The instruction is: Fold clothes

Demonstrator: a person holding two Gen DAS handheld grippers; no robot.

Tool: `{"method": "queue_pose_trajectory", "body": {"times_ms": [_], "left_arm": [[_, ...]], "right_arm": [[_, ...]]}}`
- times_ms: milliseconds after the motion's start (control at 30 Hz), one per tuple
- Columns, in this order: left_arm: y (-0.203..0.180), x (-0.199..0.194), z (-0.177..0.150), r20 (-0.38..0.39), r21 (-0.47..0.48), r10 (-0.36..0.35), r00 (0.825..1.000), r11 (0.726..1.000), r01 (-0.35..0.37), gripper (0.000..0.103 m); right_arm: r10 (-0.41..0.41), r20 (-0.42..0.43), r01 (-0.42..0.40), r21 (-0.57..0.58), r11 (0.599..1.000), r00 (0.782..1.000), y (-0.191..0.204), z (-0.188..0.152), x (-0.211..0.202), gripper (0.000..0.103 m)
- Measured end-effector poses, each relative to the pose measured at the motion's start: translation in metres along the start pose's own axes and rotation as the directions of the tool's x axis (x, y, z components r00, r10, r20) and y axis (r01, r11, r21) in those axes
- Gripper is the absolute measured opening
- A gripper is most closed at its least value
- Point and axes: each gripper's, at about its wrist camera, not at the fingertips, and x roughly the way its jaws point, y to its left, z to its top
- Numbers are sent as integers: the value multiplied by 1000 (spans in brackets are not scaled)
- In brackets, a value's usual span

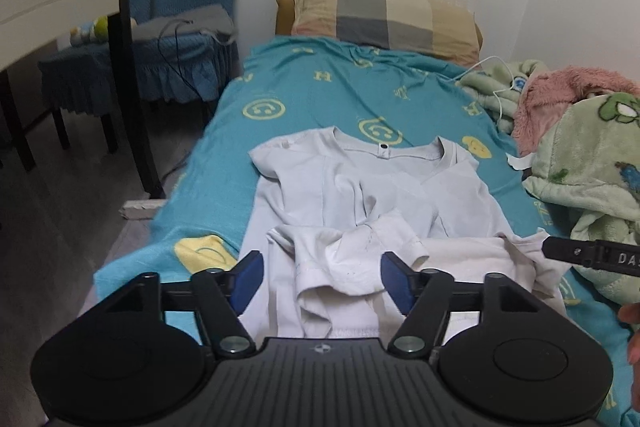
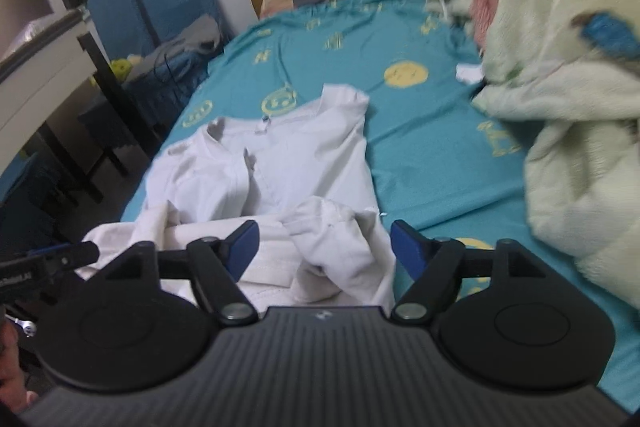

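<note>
White shirt lies beneath both wide-open grippers, seemingly untouched.

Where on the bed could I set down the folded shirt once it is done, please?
Bare teal sheet lies between the white shirt's collar and the checked pillow, and in a narrower strip along the bed's left edge. The right side is crowded with the green blanket, pink blanket and a white cable.

white shirt, rumpled, half-folded, on bed
</note>
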Motion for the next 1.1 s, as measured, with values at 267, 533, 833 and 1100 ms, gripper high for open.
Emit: {"method": "queue_pose_trajectory", "body": {"times_ms": [267,533,833,1100], "left_arm": [[-10,-69,-22,93,24,7,996,1000,-9,103],[-9,-78,-46,-68,-114,-70,995,992,62,103],[29,-32,-88,-306,-563,-339,890,818,119,103],[61,-1,-113,-308,-786,-379,873,618,-9,101]], "right_arm": [[-4,101,11,-69,998,995,19,-21,-69,75],[1,92,5,-63,998,996,23,-33,-87,75],[222,-159,-136,427,894,962,-19,-59,-72,77],[288,-239,-43,696,717,927,-45,-96,-33,77]]}}
